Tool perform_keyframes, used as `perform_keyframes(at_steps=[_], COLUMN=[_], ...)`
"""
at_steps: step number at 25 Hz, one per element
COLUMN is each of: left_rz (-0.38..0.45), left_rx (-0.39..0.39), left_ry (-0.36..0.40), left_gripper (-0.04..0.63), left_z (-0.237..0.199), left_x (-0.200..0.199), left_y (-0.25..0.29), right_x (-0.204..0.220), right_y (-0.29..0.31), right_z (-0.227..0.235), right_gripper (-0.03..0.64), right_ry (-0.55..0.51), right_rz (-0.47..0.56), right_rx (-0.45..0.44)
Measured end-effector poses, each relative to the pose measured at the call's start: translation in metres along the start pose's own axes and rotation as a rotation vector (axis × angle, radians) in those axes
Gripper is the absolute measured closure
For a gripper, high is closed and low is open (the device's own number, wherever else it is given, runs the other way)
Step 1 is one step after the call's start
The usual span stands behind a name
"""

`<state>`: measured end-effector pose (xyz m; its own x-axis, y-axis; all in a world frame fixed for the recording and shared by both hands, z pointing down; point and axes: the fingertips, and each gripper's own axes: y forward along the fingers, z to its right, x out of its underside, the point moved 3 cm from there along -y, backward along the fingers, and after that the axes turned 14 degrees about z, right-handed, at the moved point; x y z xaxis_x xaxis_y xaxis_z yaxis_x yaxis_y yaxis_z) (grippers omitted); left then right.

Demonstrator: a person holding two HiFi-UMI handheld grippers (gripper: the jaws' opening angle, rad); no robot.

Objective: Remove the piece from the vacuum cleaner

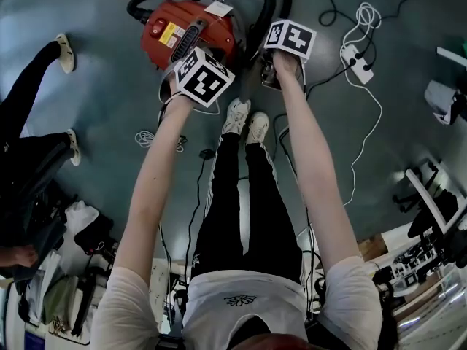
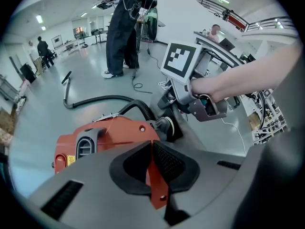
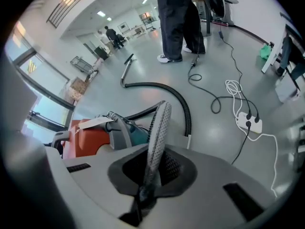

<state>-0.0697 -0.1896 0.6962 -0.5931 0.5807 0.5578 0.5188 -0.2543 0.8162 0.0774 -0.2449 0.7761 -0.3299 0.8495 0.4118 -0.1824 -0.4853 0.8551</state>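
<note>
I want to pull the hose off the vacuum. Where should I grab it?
Probably the smooth cuff where the hose joins the vacuum, from above, jaws across it: it lies level by the floor, and the ribbed part would bend.

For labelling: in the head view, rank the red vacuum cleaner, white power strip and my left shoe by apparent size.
1. vacuum cleaner, clearly largest.
2-3. left shoe and power strip: look about alike, so left unranked.

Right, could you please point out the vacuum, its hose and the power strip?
vacuum [image 1: 155, 49], head view, on its red body.
hose [image 3: 186, 116], right gripper view, on the downward bend.
power strip [image 1: 355, 55], head view, on its white casing.
</note>
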Motion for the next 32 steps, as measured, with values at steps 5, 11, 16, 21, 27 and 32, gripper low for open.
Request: perform_keyframes(at_steps=[5, 11, 16, 21, 27, 32], left_rz=[-0.021, -0.054, -0.089, -0.079, -0.081, -0.056], left_rx=[-0.001, -0.027, -0.071, -0.084, -0.104, -0.116], left_ry=[0.020, 0.036, 0.081, 0.052, 0.036, 0.018], left_gripper=[0.575, 0.575, 0.575, 0.575, 0.577, 0.580], left_z=[-0.001, 0.000, 0.001, 0.002, 0.003, 0.004], left_x=[0.003, 0.003, 0.001, -0.001, 0.001, 0.000], left_y=[0.000, 0.002, 0.004, 0.002, 0.003, 0.002], right_x=[0.008, 0.013, 0.015, 0.020, 0.024, 0.014], right_y=[-0.003, -0.006, -0.012, -0.017, -0.027, -0.014], right_z=[0.008, 0.011, 0.013, 0.023, 0.028, 0.025], right_gripper=[0.594, 0.594, 0.594, 0.594, 0.594, 0.594], right_ry=[-0.061, -0.162, -0.239, -0.075, -0.035, -0.226], right_rz=[-0.033, -0.047, -0.024, 0.009, 0.038, -0.027], right_rx=[0.016, -0.013, -0.029, -0.059, -0.054, -0.052])
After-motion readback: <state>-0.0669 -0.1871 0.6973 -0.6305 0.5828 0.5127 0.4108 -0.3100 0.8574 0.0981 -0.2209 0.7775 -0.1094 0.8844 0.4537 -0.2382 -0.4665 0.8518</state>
